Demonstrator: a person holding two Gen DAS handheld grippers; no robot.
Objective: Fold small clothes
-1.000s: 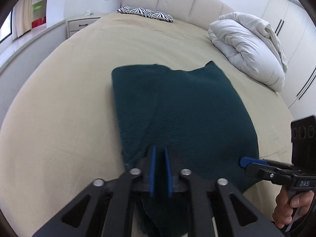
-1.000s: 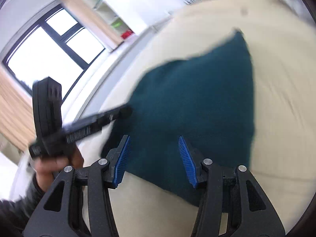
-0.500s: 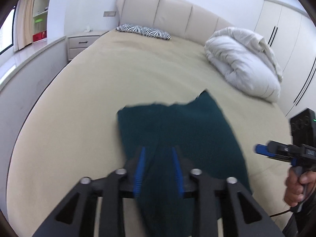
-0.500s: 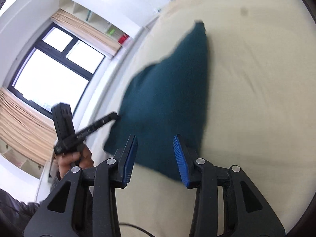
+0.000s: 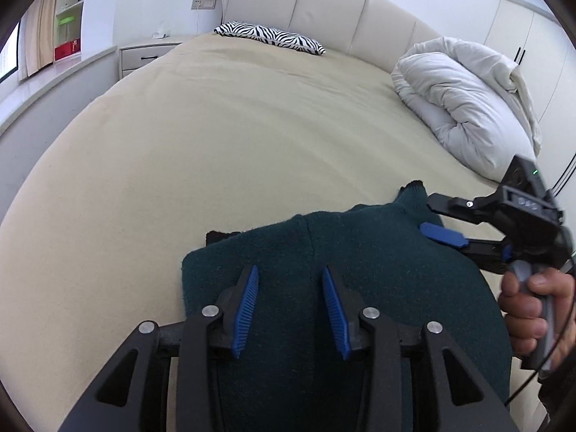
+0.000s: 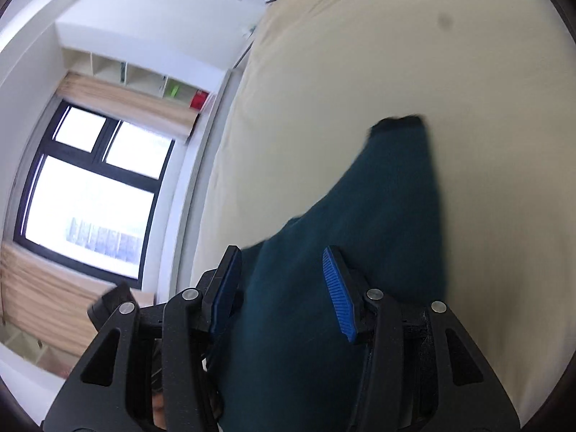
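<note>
The left wrist camera is sitting just behind the left gripper point(image 5: 289, 307), looking forward and down along its fingers, across the bed point(image 5: 201, 136) toward the headboard point(image 5: 324, 10), close above the dark green garment point(image 5: 360, 273). The right wrist camera is riding behind the right gripper point(image 6: 280, 288), rolled sideways, facing the window point(image 6: 90, 194). Both views are sharing the garment and the bed; the left view is also taking in the right gripper point(image 5: 437, 216).

My left tool point(image 5: 291, 306): jaws parted, just been opening, above dark green knit garment point(image 5: 360, 270) on beige bed point(image 5: 216, 136); right tool point(image 5: 437, 217) at garment's far corner.
</note>
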